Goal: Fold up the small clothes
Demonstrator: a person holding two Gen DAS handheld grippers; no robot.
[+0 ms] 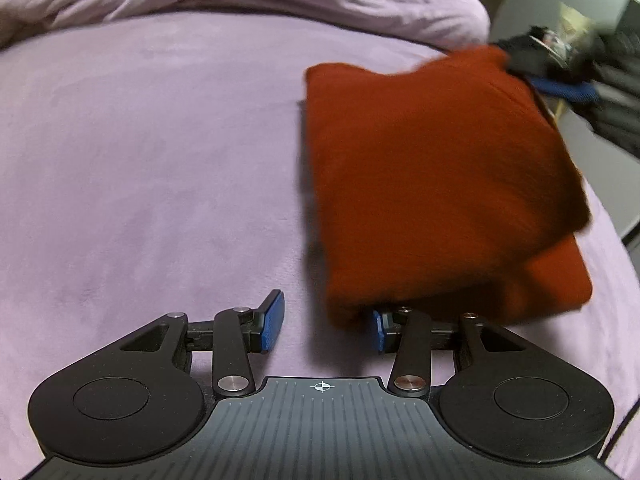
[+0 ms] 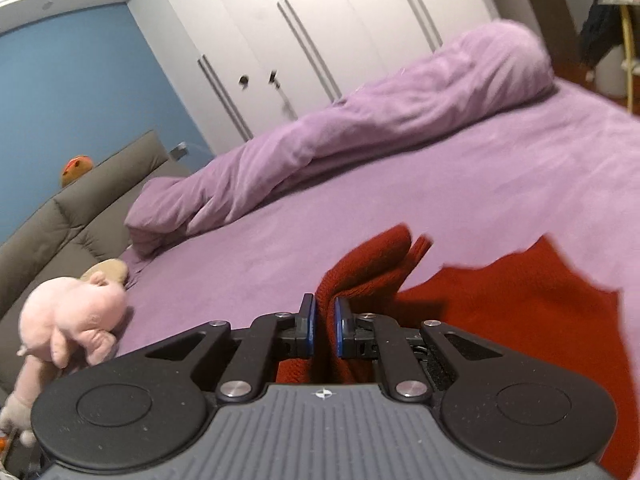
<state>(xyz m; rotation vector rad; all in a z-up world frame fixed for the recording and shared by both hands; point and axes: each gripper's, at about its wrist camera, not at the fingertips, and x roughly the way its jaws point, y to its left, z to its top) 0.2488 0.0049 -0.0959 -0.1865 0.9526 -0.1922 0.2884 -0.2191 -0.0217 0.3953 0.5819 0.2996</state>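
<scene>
A dark red knitted garment (image 1: 436,184) lies folded on the purple bed, with its upper layer lifted and blurred at the far right. My left gripper (image 1: 326,326) is open and empty, its right finger tucked just under the garment's near edge. In the right wrist view my right gripper (image 2: 324,328) is shut on a bunched fold of the same red garment (image 2: 520,312), which hangs lifted above the bed.
The purple bed sheet (image 1: 152,184) stretches left. A rolled purple duvet (image 2: 360,128) lies along the far side. A pink plush toy (image 2: 76,320) sits near the grey headboard (image 2: 60,224). White wardrobe doors (image 2: 320,20) stand behind. Cluttered shelves (image 1: 592,80) stand past the bed's edge.
</scene>
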